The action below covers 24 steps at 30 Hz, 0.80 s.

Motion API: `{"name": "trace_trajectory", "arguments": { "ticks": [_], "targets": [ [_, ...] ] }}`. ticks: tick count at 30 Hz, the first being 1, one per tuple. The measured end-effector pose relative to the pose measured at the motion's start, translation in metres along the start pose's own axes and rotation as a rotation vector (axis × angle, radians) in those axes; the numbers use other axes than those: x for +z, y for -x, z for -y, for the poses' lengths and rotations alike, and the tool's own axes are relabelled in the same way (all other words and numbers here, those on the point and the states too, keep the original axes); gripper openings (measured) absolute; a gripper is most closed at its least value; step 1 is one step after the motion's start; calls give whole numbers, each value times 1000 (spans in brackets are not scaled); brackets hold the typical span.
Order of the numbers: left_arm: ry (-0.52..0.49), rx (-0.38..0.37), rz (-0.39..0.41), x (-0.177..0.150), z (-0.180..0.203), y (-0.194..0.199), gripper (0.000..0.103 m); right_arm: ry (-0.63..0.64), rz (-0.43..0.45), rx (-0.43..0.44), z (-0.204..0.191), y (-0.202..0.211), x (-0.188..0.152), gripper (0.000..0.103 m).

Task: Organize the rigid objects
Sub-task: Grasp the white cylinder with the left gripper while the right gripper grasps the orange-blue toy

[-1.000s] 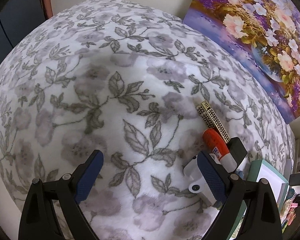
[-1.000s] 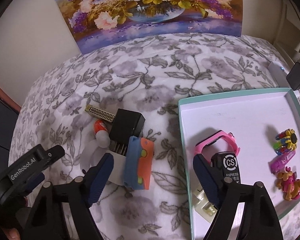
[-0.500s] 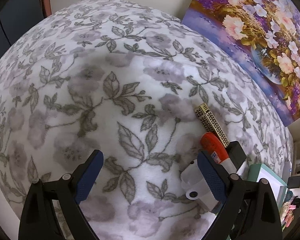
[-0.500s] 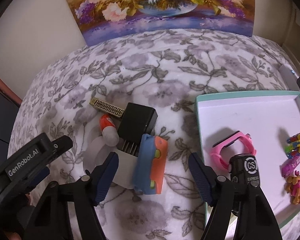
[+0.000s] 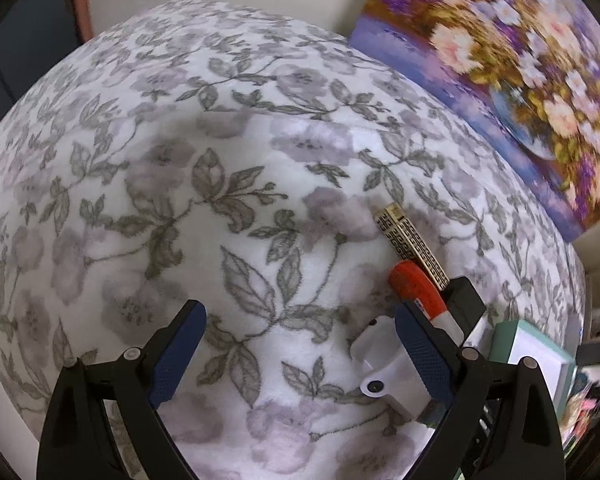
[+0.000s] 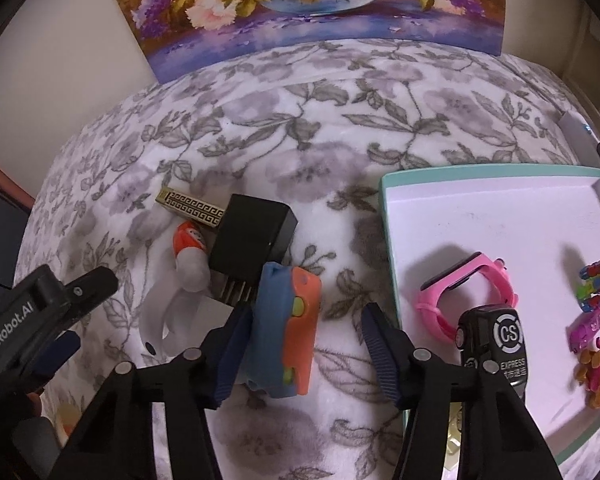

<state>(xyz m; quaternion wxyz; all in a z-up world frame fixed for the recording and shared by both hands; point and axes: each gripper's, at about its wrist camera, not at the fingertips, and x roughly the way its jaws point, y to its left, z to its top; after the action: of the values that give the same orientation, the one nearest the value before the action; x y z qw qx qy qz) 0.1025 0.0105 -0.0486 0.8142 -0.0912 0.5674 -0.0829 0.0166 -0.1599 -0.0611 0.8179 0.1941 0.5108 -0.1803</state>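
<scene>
Right wrist view: right gripper (image 6: 304,354) jaws were closing around blue-orange toy (image 6: 286,328), right pad short of it; left gripper (image 5: 300,350) gaped, empty.

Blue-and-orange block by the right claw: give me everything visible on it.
The blue-and-orange plastic block is a chunky, rounded oblong, blue on its left half and orange on its right, with small yellow-green studs along the seam. It lies lengthwise on the grey floral blanket, its far end against the black ribbed box. It sits between the jaws of the right claw, which have just been closing: the left pad touches its blue side, the right pad is still clear.
</scene>
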Motion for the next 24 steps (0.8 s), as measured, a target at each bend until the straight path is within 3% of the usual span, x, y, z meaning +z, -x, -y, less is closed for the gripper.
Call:
{"name": "trace_trajectory", "arguments": {
  "ticks": [2, 11, 16, 19, 24],
  "targets": [
    [-32, -6, 1, 0, 6, 1, 96, 2, 0, 8, -1, 1, 0, 52],
    [-153, -46, -52, -9, 32, -3, 96, -26, 7, 11, 10, 7, 4, 51],
    [-165, -56, -66, -11, 34, -7, 95, -26, 6, 11, 13, 8, 4, 51],
    [-162, -60, -68, -11, 33, -7, 78, -23, 4, 8, 12, 8, 4, 51],
    [-185, -71, -57, -11, 38, -4, 68, -1, 0, -22, 9, 10, 3, 51]
  ]
}}
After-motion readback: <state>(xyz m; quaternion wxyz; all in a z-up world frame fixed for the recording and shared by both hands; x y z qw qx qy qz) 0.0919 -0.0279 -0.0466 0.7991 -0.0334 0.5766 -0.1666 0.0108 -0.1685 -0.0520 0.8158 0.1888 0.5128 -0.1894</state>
